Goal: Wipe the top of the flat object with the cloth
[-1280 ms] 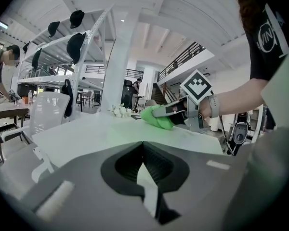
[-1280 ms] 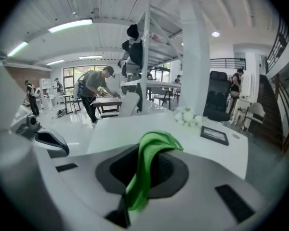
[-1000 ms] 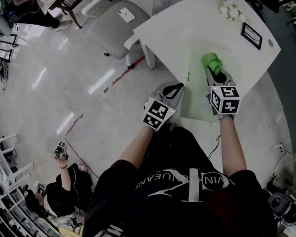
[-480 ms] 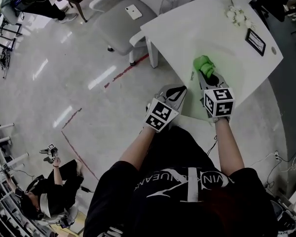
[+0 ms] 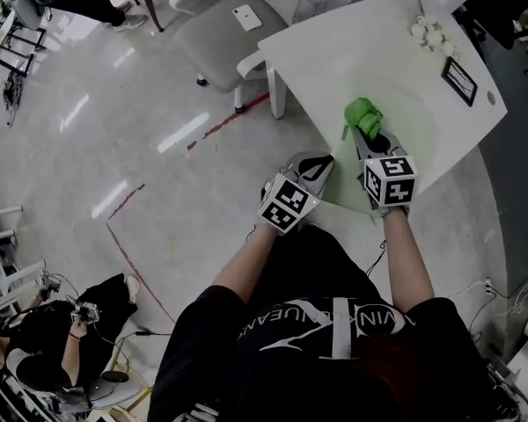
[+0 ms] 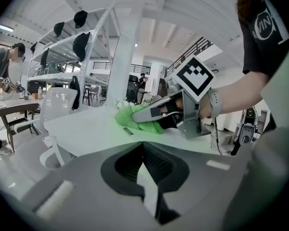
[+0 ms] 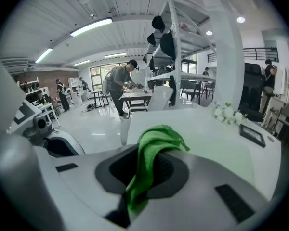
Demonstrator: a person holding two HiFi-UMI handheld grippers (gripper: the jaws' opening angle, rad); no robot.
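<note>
The right gripper (image 5: 370,135) is clenched on 1 end of the green cloth (image 5: 363,112), whose bunched length points away from the person, resting on the pale mat (image 5: 345,172) at the table's (image 5: 334,51) near edge. The left gripper (image 5: 315,165) pinches the mat's left edge. Bare tabletop lies beyond.

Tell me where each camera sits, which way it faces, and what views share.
Head view: on the person's head, looking steeply down at the white table and floor; shows forearms, black shirt, left gripper, right gripper.
Left gripper view: rides the left gripper, facing across the table toward the right gripper; own shut jaws at bottom.
Right gripper view: rides the right gripper, facing over the table into the room; own jaws clamp the green cloth.
Shared: all three show cloth and table.
</note>
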